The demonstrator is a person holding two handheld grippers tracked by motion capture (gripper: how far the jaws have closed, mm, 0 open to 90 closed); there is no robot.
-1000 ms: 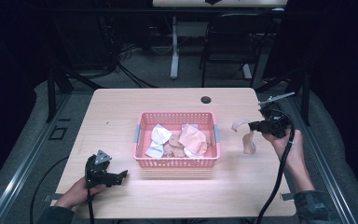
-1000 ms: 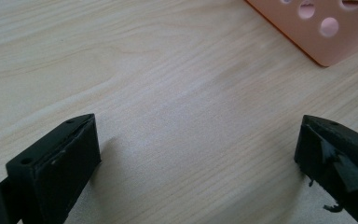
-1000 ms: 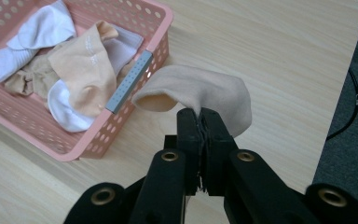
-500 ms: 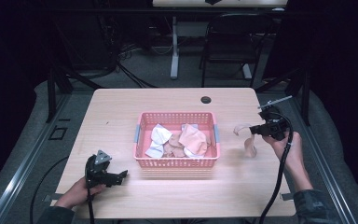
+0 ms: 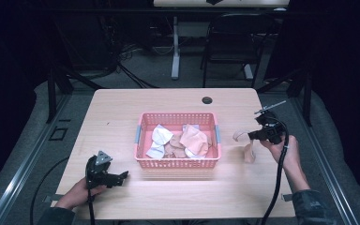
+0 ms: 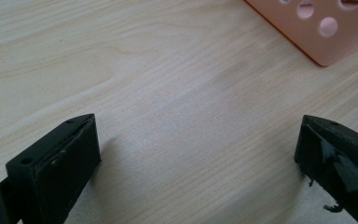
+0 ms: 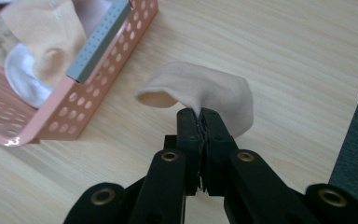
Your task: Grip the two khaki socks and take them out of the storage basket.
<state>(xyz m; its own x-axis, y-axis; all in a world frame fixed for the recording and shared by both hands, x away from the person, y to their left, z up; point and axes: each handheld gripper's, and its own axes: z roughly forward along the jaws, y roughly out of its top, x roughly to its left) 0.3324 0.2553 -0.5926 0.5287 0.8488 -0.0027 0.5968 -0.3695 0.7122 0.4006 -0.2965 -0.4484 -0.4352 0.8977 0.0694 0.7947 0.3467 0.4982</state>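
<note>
One pale beige cloth sock (image 5: 247,146) pinched in my right gripper (image 7: 200,114)'s closed jaws has sunk toward the light wooden table (image 5: 122,117) beside the pink perforated plastic basket (image 5: 178,162), ready to be laid down.

basket (image 5: 178,161) mid-table (image 5: 122,112) | socks (image 5: 194,140) inside | held sock (image 5: 246,145) right of basket

Bare table (image 5: 122,117) around central basket (image 5: 178,162)

A pale beige sock (image 7: 205,91) hangs at centre frame. At upper left, the basket (image 7: 98,93) is salmon pink, dotted with round holes, with a grey perforated handle (image 7: 100,39). The table (image 7: 284,56) is light wood-grain. The gripper (image 7: 200,116) is black.
</note>
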